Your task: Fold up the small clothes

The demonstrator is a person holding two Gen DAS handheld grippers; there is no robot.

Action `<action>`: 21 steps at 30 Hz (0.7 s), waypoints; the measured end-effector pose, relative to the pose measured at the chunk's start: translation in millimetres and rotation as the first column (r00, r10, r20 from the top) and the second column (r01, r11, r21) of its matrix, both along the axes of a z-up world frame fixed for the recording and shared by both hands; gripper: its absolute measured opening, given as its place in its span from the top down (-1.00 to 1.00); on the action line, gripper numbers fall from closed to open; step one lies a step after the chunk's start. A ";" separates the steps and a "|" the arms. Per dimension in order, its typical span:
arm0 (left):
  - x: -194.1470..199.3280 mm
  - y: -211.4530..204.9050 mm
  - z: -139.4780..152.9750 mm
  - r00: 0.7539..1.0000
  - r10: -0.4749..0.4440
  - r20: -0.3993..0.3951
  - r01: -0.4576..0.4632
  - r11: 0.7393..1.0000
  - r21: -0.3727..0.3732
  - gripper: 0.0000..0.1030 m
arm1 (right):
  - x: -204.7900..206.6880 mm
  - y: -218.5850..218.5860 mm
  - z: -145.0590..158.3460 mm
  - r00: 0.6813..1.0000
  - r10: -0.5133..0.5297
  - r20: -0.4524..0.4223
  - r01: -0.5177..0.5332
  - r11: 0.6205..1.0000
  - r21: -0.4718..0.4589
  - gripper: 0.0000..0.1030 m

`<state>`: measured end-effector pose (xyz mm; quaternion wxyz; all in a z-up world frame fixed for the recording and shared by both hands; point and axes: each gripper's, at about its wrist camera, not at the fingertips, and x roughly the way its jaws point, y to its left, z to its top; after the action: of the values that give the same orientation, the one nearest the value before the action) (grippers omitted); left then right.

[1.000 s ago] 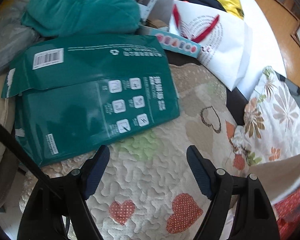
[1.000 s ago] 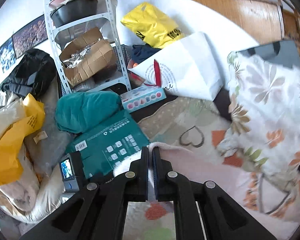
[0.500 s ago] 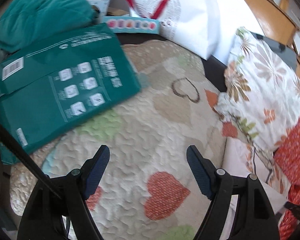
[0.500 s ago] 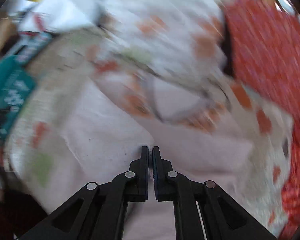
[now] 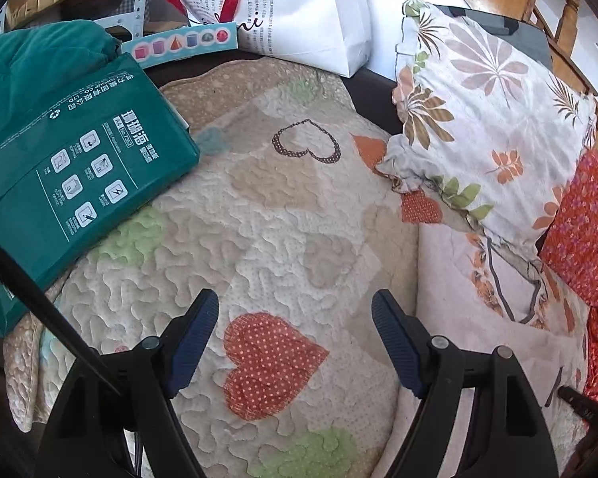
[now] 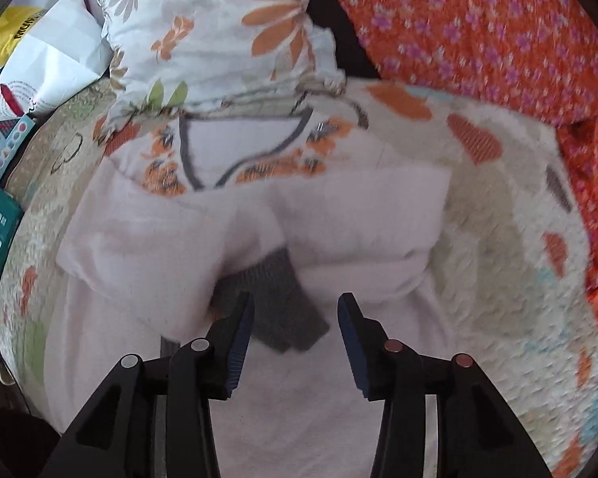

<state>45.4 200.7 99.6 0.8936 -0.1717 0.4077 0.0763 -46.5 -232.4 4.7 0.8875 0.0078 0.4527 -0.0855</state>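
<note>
On a heart-patterned quilt (image 5: 283, 215) crowded at its left edge by a green carton (image 5: 79, 167) and a teal blanket (image 5: 32, 67), the left gripper (image 5: 295, 310) hangs over bare quilting with its jaws spread wide and nothing between them. Further right in the same view, beyond a white paper bag (image 5: 299, 8) and a leaf-print pillow (image 5: 490, 119), only the left border of the pale pink garment (image 5: 478, 290) shows, its grey-trimmed neckline pointing toward the pillow. The right wrist view shows the same garment (image 6: 259, 219) laid flat in the middle of the quilt (image 6: 498, 239), with both sleeves apparently drawn in across the chest and one dark grey cuff (image 6: 275, 298) lying on top. The right gripper (image 6: 295, 314) sits just above that cuff; its jaws have just been opening and now stand apart, the cuff in the gap but not pinched. By appearance the sleeve folds are done or nearly so, and the fold of the body, hem toward collar, looks still to come. The hem is cut off below the tool in the right wrist view, the picture is motion-blurred, and the pillow (image 6: 219, 28) covers the garment's upper edge; an orange floral cloth (image 6: 478, 32) fills the right.
</note>
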 end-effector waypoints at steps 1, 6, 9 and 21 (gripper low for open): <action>0.1 -0.4 -0.6 1.000 -0.001 -0.002 0.001 1.000 0.000 -0.52 | 1.5 -0.3 -8.9 1.000 -0.001 -0.008 0.001 1.000 -0.005 0.07; 0.3 -2.1 -5.6 1.000 -0.006 -0.019 0.006 1.000 -0.004 -0.52 | 2.1 0.0 -38.0 1.000 0.026 -0.017 -0.026 1.000 -0.011 0.79; 1.2 -4.1 -6.0 1.000 -0.012 -0.020 0.012 1.000 -0.001 -0.52 | -8.3 -1.7 -22.0 1.000 0.017 0.023 -0.018 1.000 0.015 0.87; 3.8 -34.8 -12.9 0.993 -0.103 -0.052 0.105 0.994 0.042 -0.52 | 32.7 -72.6 1.5 0.973 -0.225 -0.042 0.215 0.961 -0.175 0.84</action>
<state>49.2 165.9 86.7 0.8895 -0.1285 0.4364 0.0431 -13.8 -305.0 6.3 0.8556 -0.0201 0.4672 -0.2221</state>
